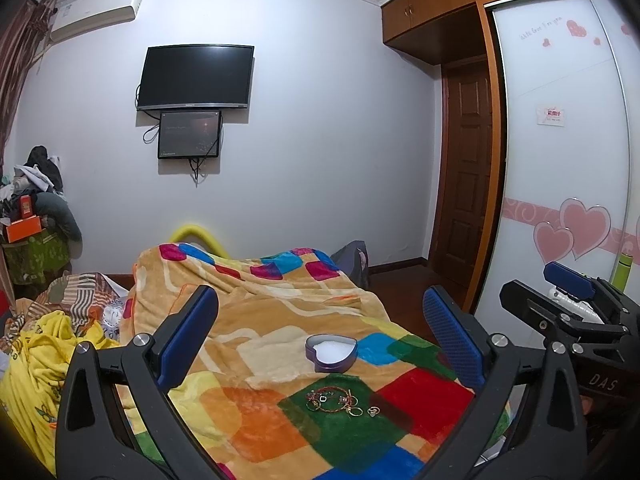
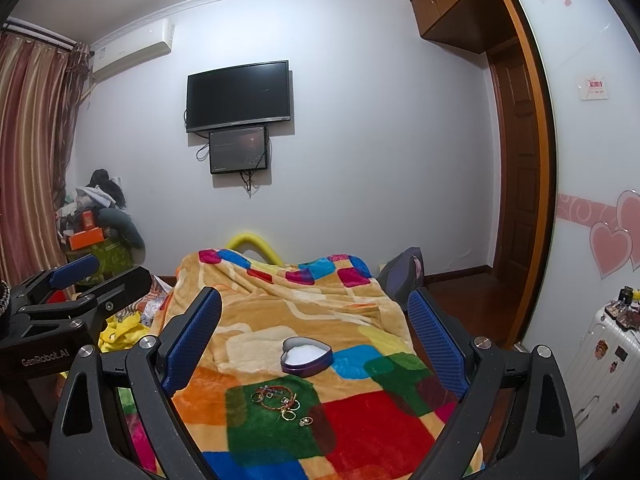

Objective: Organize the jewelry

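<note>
Jewelry is heaped on the green patch of the blanket, toward its near end; the heart tin, lidless, is set just beyond it. The heap is spread left-right, low and centred ahead of both grippers. Left gripper and right gripper are held above, fingers wide apart, nothing gripped. Neither is clearly nearer.
</note>
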`<state>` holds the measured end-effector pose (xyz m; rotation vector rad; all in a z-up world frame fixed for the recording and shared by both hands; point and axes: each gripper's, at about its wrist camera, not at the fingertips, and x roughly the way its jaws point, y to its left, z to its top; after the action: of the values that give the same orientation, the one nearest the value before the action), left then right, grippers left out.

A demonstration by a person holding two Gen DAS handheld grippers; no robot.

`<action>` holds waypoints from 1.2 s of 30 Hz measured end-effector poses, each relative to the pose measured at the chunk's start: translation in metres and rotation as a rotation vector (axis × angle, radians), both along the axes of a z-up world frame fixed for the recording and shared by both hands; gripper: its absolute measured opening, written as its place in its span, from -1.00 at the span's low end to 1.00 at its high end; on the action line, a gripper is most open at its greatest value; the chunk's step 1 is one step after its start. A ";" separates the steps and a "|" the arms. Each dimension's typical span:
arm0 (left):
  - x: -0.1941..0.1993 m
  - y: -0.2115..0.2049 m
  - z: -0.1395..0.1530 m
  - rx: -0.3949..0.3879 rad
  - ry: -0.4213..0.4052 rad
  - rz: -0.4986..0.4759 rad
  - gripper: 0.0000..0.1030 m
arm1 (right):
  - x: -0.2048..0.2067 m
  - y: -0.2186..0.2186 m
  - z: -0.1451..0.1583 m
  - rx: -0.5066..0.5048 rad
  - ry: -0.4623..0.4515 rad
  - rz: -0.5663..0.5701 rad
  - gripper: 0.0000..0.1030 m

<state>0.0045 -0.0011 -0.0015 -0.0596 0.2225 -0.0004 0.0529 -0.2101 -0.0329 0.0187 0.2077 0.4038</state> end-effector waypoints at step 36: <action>0.001 0.001 -0.002 -0.012 0.015 0.006 1.00 | -0.005 0.001 0.004 0.006 0.016 0.010 0.81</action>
<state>0.0058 -0.0003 -0.0040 -0.0725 0.2376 0.0043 0.0478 -0.2088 -0.0285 0.0270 0.2223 0.4147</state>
